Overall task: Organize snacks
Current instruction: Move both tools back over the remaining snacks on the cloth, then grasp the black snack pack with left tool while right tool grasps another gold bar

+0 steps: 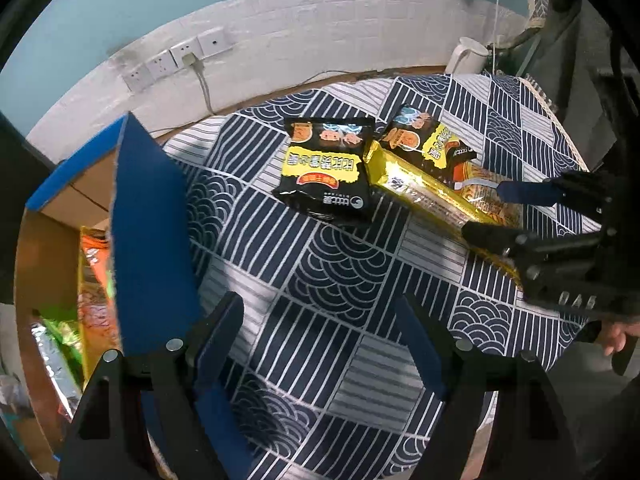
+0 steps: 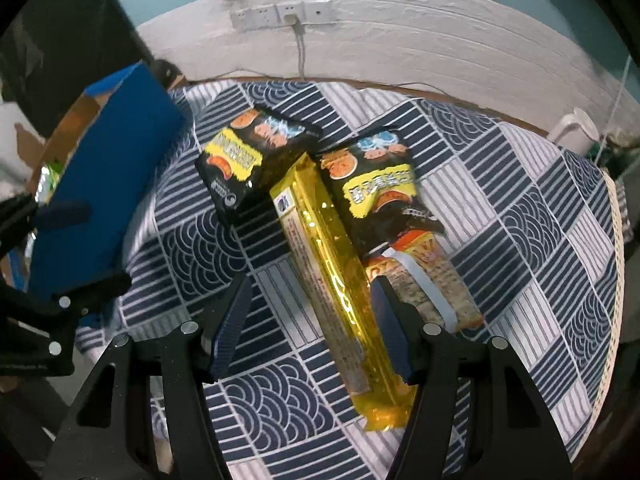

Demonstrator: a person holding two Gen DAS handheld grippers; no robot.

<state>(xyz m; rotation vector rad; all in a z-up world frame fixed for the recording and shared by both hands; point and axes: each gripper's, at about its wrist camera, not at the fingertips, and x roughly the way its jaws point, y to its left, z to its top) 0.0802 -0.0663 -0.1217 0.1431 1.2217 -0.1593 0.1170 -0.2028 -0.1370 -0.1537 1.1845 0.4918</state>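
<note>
A long gold cracker pack (image 2: 336,280) lies on the patterned tablecloth (image 2: 532,240) between two black snack bags (image 2: 240,164) (image 2: 376,188). An orange cracker pack (image 2: 432,284) lies under the right bag. My right gripper (image 2: 312,320) is open and straddles the gold pack's near half; whether the fingers touch it I cannot tell. In the left wrist view it (image 1: 488,212) reaches in from the right over the gold pack (image 1: 424,192). My left gripper (image 1: 320,340) is open and empty above bare cloth, beside the blue cardboard box (image 1: 148,216).
The box (image 2: 104,200) stands at the table's left edge with its flap up and holds orange and green snack packs (image 1: 92,288). A white kettle (image 1: 468,56) stands at the far right edge. Wall sockets and a cable (image 1: 200,76) run behind the table.
</note>
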